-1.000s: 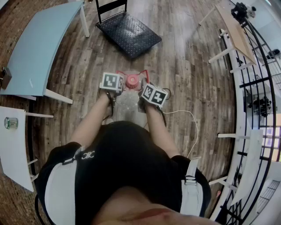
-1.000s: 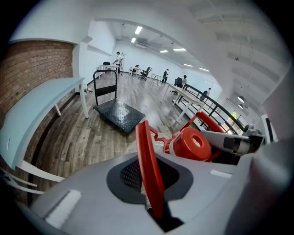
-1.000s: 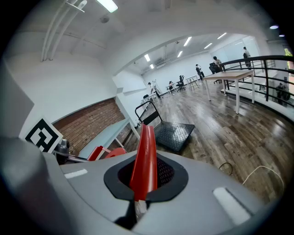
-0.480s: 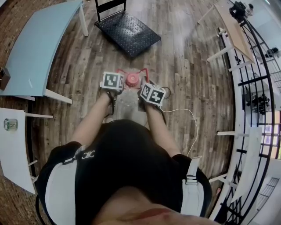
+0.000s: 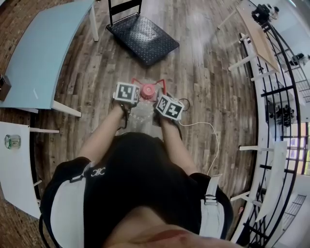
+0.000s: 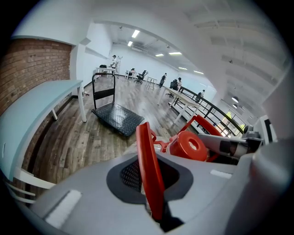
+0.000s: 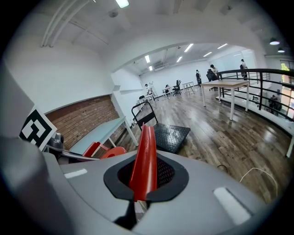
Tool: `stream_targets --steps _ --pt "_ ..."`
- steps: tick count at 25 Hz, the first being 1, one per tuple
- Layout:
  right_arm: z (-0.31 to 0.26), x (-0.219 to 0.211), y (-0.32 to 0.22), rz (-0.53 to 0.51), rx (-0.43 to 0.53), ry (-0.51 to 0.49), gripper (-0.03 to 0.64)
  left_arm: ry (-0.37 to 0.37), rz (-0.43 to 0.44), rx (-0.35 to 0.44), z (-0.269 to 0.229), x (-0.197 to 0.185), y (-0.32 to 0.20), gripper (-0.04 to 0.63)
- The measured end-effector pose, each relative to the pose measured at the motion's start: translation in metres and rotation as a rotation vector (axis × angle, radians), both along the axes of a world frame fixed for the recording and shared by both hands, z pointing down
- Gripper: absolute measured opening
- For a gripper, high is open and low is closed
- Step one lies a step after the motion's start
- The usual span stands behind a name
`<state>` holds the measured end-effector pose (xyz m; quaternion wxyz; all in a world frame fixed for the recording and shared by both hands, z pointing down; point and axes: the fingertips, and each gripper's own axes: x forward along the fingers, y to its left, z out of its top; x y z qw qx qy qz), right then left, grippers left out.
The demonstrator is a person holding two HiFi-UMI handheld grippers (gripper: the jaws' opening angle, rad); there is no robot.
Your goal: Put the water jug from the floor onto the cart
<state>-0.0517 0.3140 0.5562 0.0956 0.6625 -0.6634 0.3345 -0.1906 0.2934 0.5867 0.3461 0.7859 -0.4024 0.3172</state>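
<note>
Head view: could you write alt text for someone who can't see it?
Seen from above, a person grips a clear water jug by its red handle, with the left claw and right claw both shut on it. A black flat cart stands ahead on the wood floor, with a pale blue table at left.

- Floor: grey-brown wood planks with a soft sheen where light falls near the top of the frame.
- Cart, upper centre: black studded deck that looks non-slip, with a dark metal push bar.
- Water jug, centre: clear plastic body; cap and handle are smooth, glossy red plastic.
- Table, upper left: matt pale-blue top.
- Brick wall: rough and matt.
</note>
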Motion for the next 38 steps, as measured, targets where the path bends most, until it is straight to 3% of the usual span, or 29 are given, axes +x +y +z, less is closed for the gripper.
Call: stream_targets --steps 7,17,24,30,38 --pt "0.012 -0.028 -0.009 0.005 0.001 0.004 0.020 0.011 -0.001 0.028 0.011 -0.028 -0.014 0.018" --pt "0.022 -0.037 -0.059 -0.020 -0.005 -0.011 0.020 0.010 -0.016 0.024 0.022 -0.036 -0.061 0.020" --pt "0.029 -0.015 -0.121 -0.042 -0.033 -0.015 0.020 -0.004 -0.015 0.013 0.028 -0.011 -0.119 0.023" --pt "0.025 0.012 -0.183 -0.058 -0.036 -0.042 0.020 0.038 -0.063 -0.011 0.024 0.013 -0.174 0.023" --pt "0.022 0.048 -0.262 -0.101 -0.017 -0.066 0.020 -0.013 -0.082 0.019 0.018 0.048 -0.249 0.024"
